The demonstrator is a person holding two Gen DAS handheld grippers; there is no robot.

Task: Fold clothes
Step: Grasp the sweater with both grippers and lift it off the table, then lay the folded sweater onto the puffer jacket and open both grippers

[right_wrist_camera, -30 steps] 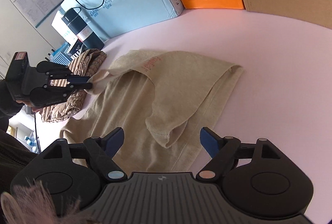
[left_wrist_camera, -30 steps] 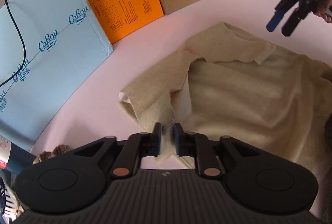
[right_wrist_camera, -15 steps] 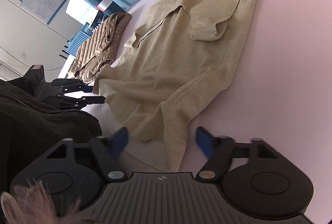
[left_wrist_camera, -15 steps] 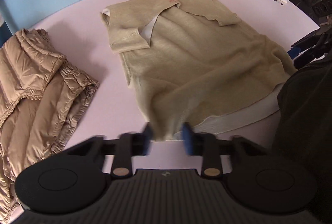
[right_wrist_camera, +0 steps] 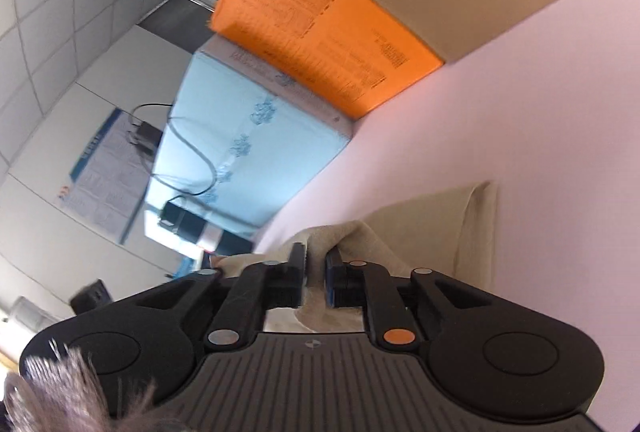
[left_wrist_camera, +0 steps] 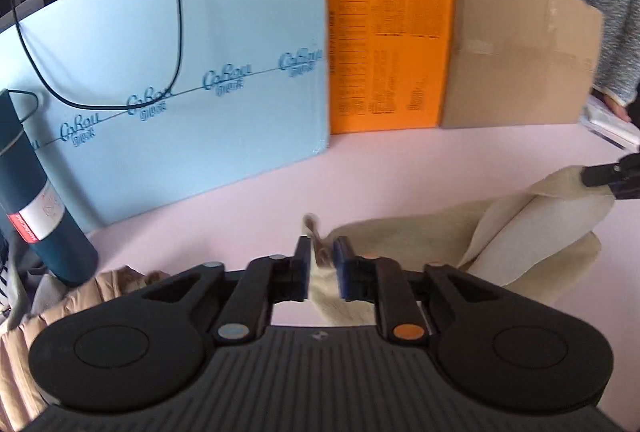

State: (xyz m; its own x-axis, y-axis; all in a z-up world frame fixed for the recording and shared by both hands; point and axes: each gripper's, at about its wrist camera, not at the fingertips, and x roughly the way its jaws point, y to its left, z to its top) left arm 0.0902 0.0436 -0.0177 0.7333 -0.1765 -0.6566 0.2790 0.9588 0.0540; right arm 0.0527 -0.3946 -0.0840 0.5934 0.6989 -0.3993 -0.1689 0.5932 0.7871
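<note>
Both tongs are closed on cloth. Left tongs [left_wrist_camera: 321,264] pinch a bunched edge of the beige sweater [left_wrist_camera: 532,232] between nearly shut fingers, with fabric poking up past the tips. Left of the sweater, a dark teal bottle [left_wrist_camera: 36,191] stands on the pink table [left_wrist_camera: 360,175] above a tan puffer jacket [left_wrist_camera: 24,332]. Behind the sweater stand a blue board [left_wrist_camera: 180,79], an orange board [left_wrist_camera: 388,39] and a cardboard box [left_wrist_camera: 520,59]. The sweater lies rumpled on the table, partly lifted. Right tongs [right_wrist_camera: 316,274] also clamp a fold of it [right_wrist_camera: 440,224], fingers almost together.
</note>
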